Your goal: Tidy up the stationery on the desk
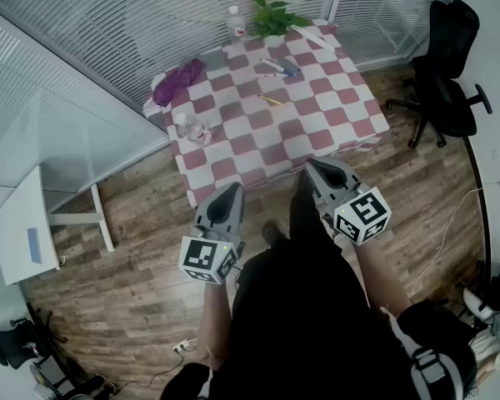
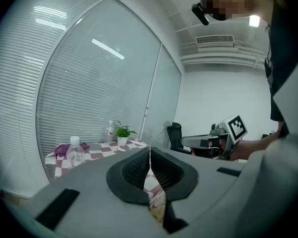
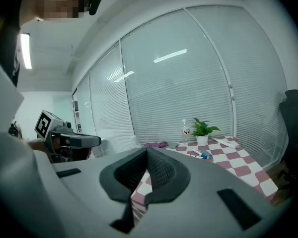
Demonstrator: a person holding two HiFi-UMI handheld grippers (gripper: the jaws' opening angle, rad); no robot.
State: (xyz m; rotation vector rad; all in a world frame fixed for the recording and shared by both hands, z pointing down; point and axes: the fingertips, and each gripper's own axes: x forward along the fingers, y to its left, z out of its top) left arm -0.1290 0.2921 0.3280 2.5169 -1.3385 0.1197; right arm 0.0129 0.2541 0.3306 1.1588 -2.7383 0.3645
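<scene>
Grey plastic left gripper (image 1: 231,188), right gripper (image 1: 315,167): ribbed blk pads pressed together, nothing btwn. Checked tablecloth (image 1: 317,132); clear bottle (image 1: 189,127); pens (image 1: 279,67) too small to ID.

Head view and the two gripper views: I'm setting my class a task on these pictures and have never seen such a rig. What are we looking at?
There is no robot here. A person stands holding a tool in each hand: the left gripper and the right gripper. The cubes with square markers are part of them. The head view comes from a camera on the person's head, looking steeply down. Each gripper view comes from a camera riding on that gripper, looking along its jaws. Both pairs of jaws are shut and hold nothing. Ahead stands a table with a checked cloth. On it are a potted plant, a bottle beside it, a second bottle near the left edge, a purple fabric item and some markers.
</scene>
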